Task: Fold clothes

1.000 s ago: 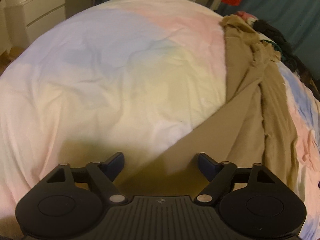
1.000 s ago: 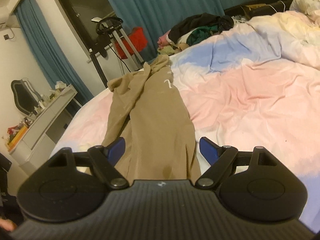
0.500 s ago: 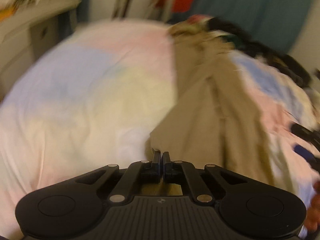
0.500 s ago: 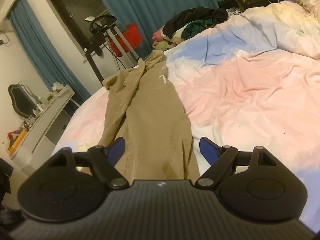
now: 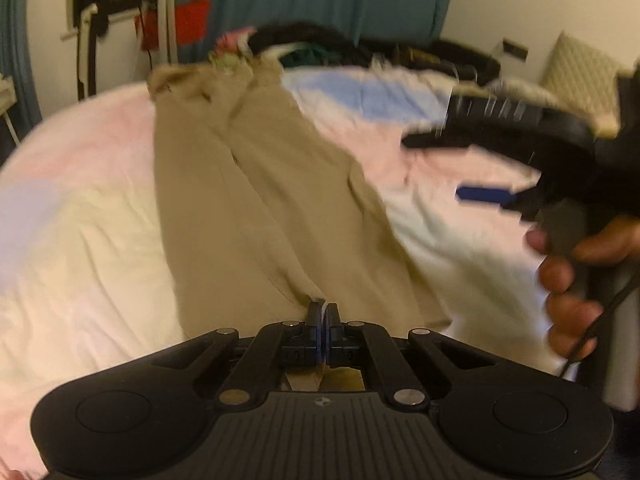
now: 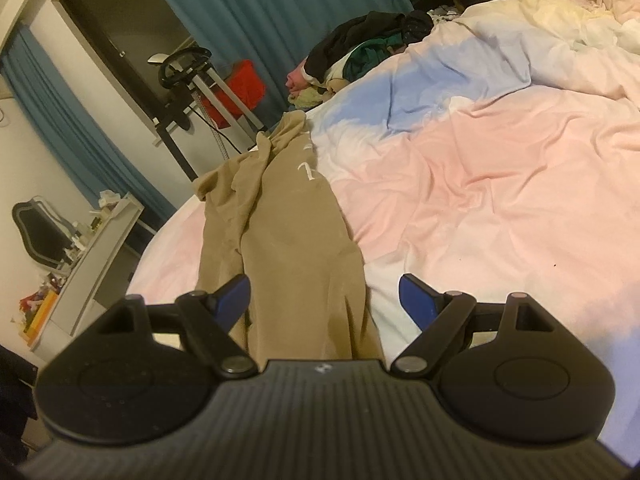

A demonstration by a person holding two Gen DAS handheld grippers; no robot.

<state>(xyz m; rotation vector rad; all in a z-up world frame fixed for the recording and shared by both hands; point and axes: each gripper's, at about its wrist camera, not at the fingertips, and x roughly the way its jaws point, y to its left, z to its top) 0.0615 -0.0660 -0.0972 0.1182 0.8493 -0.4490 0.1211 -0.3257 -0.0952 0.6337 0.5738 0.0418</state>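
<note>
Tan trousers (image 5: 280, 208) pinched in left gripper (image 5: 322, 314); its view alone shows right gripper (image 6: 324, 292), jaws wide, empty.

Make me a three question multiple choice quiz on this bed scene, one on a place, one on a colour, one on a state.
1. The heap of dark clothes lies:
A. at the far end of the bed
B. on the desk
C. under the tan garment

2. The garment being folded is:
A. tan
B. red
C. green

3. The left gripper is:
A. wide open
B. shut on the garment
C. out of view

Answers:
A, the clothes heap sits beyond the duvet.
A, the tan garment.
B, the left gripper has fingers pinching fabric; the right gripper is open.
</note>
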